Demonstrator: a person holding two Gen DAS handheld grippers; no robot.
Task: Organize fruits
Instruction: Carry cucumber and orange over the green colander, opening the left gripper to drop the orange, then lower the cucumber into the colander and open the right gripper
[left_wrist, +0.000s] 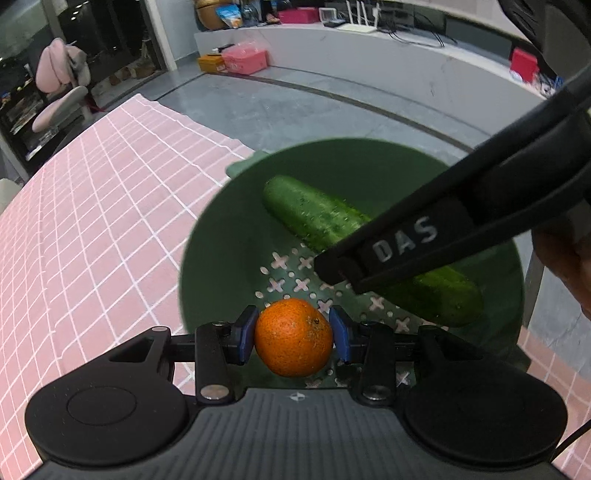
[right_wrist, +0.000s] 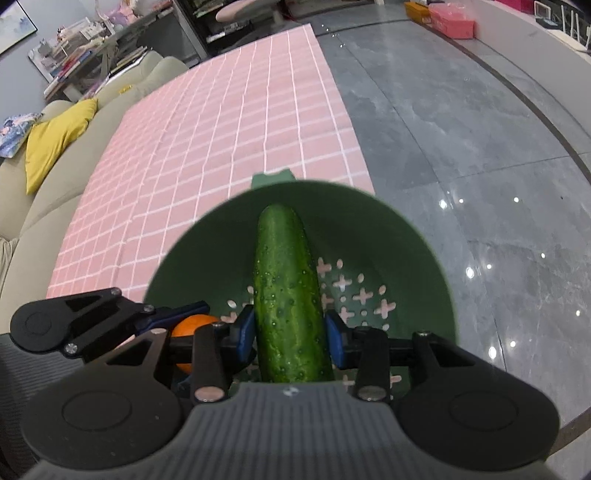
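My left gripper (left_wrist: 293, 338) is shut on an orange (left_wrist: 293, 338) and holds it over the near side of a green colander bowl (left_wrist: 221, 236). My right gripper (right_wrist: 290, 338) is shut on a green cucumber (right_wrist: 286, 280), which lies lengthwise over the same bowl (right_wrist: 406, 251). In the left wrist view the cucumber (left_wrist: 314, 210) crosses the bowl and the right gripper's black finger (left_wrist: 406, 251) reaches over it from the right. In the right wrist view the orange (right_wrist: 192, 326) peeks out at the left, partly hidden by the left gripper's fingers (right_wrist: 162, 317).
The bowl sits at the edge of a table covered by a pink checked cloth (left_wrist: 92, 221) (right_wrist: 221, 129). Grey tiled floor (right_wrist: 461, 147) lies beyond the table edge. A beige sofa with a yellow cushion (right_wrist: 55, 136) stands to the left.
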